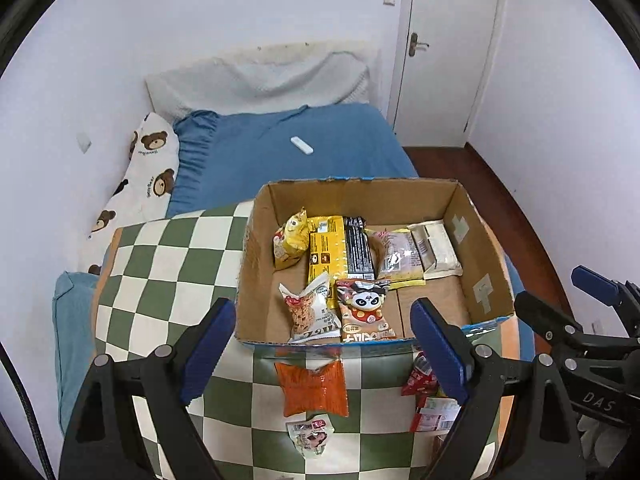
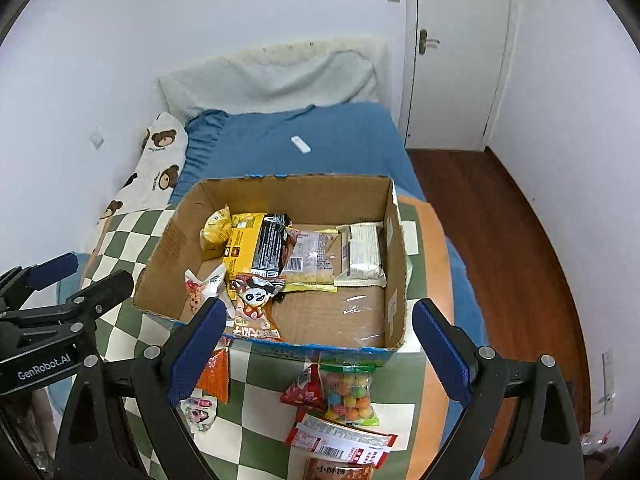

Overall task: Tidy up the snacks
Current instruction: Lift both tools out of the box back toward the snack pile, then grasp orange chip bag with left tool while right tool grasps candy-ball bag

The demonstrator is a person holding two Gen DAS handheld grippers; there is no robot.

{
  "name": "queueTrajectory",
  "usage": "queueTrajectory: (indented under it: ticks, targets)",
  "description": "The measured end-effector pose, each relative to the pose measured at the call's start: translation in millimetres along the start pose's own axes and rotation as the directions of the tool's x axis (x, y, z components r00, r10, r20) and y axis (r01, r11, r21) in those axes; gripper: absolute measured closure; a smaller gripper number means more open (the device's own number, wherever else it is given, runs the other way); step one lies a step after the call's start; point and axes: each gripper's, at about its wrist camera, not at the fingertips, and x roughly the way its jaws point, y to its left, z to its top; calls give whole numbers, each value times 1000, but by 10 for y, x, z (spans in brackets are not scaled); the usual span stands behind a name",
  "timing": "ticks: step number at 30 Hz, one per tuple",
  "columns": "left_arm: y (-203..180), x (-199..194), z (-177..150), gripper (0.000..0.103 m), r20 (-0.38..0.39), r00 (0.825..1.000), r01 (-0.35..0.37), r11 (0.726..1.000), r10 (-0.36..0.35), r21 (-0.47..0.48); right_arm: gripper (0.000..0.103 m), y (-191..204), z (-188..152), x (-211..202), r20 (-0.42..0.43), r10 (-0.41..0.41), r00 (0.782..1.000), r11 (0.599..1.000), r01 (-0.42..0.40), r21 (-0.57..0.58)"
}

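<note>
An open cardboard box [image 1: 486,264] [image 2: 396,248] sits on a green-and-white checkered blanket [image 1: 168,264] [image 2: 264,400] and holds several snack packets, among them a panda packet [image 1: 364,312] [image 2: 256,304] and a yellow-black packet [image 1: 340,248]. Loose snacks lie in front of the box: an orange packet [image 1: 312,388] [image 2: 216,376], a small pale packet [image 1: 312,436] [image 2: 198,414], a red packet [image 2: 304,390], a bag of coloured candy balls [image 2: 350,394] and a red-white barcode packet [image 2: 340,440]. My left gripper [image 1: 324,352] and right gripper [image 2: 320,356] are both open and empty above these snacks.
The blanket lies on a bed with a blue sheet [image 1: 304,148], a bear-print pillow [image 1: 148,176] and a small white remote [image 1: 302,146]. A white door [image 1: 448,48] and wooden floor [image 2: 520,240] are to the right. A wall runs along the left.
</note>
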Motion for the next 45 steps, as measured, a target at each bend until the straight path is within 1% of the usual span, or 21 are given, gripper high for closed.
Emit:
queueTrajectory:
  ticks: [6, 10, 12, 13, 14, 15, 19, 21, 24, 26, 28, 29, 30, 33, 35, 38, 40, 41, 42, 43, 45]
  targets:
    - [20, -182, -70, 14, 24, 999, 28, 1000, -27, -11, 7, 2, -73, -207, 33, 24, 999, 999, -25, 23]
    - [80, -135, -220, 14, -11, 1000, 26, 999, -26, -27, 7, -64, -205, -182, 7, 77, 997, 996, -77, 51]
    - [108, -32, -385, 14, -51, 999, 7, 1000, -8, -23, 13, -138, -372, -73, -31, 101, 994, 992, -99, 74]
    - [121, 30, -466, 14, -73, 997, -6, 1000, 5, -18, 20, -169, -440, -2, -56, 106, 993, 992, -101, 81]
    - [139, 108, -563, 14, -100, 995, -17, 1000, 16, -14, 36, -213, -543, 104, -96, 110, 989, 990, -101, 94]
    - [167, 223, -691, 14, -139, 990, -28, 1000, 27, -7, 39, -268, -660, 227, -140, 118, 983, 988, -103, 112]
    - [250, 617, -1102, 14, -255, 963, -77, 996, 83, 36, 38, -572, -1114, 683, -263, 101, 959, 978, -47, 204]
    - [269, 788, -1234, 14, -298, 949, -84, 994, 100, 66, 38, -743, -1299, 935, -325, 136, 936, 962, -46, 269]
    - [177, 994, -1334, 14, -311, 941, -85, 981, 136, 172, 32, -860, -1473, 1243, -370, 150, 917, 953, -35, 300]
    - [49, 1112, -1342, 14, -295, 942, -77, 956, 163, 283, 31, -846, -1508, 1387, -383, 149, 912, 957, -35, 288]
    - [-100, 1268, -1363, 14, -273, 940, -74, 903, 205, 424, 29, -791, -1501, 1506, -397, 142, 907, 965, -38, 259]
    - [-171, 1347, -1378, 14, -268, 938, -66, 870, 222, 490, 29, -750, -1501, 1576, -405, 138, 904, 970, -41, 241]
    - [-251, 1459, -1412, 14, -257, 931, -68, 815, 259, 575, 29, -730, -1482, 1647, -414, 135, 900, 972, -40, 230]
    - [-403, 1682, -1505, 14, -235, 923, -43, 687, 306, 725, 27, -659, -1437, 1821, -435, 118, 893, 980, -35, 195]
    - [-483, 1778, -1554, 14, -235, 923, -8, 626, 304, 780, 27, -609, -1404, 1908, -442, 100, 892, 985, -27, 168]
    - [-610, 1882, -1612, 14, -276, 922, 81, 562, 271, 823, 27, -600, -1383, 2030, -453, 84, 888, 986, -7, 169]
    - [-676, 1932, -1652, 14, -298, 920, 125, 530, 255, 839, 29, -591, -1360, 2053, -446, 76, 892, 986, 1, 169]
    - [-698, 1952, -1671, 15, -301, 920, 132, 522, 253, 842, 38, -581, -1344, 2050, -435, 76, 897, 986, -3, 167]
    - [-708, 1954, -1680, 20, -311, 920, 145, 526, 241, 838, 44, -561, -1332, 2045, -433, 66, 899, 988, 2, 154]
    - [-711, 1954, -1688, 29, -324, 917, 157, 537, 231, 829, 45, -533, -1327, 2037, -433, 56, 900, 990, 6, 139]
    - [-671, 1941, -1734, 34, -341, 913, 153, 586, 225, 796, 47, -473, -1336, 2015, -434, 40, 900, 994, 10, 113]
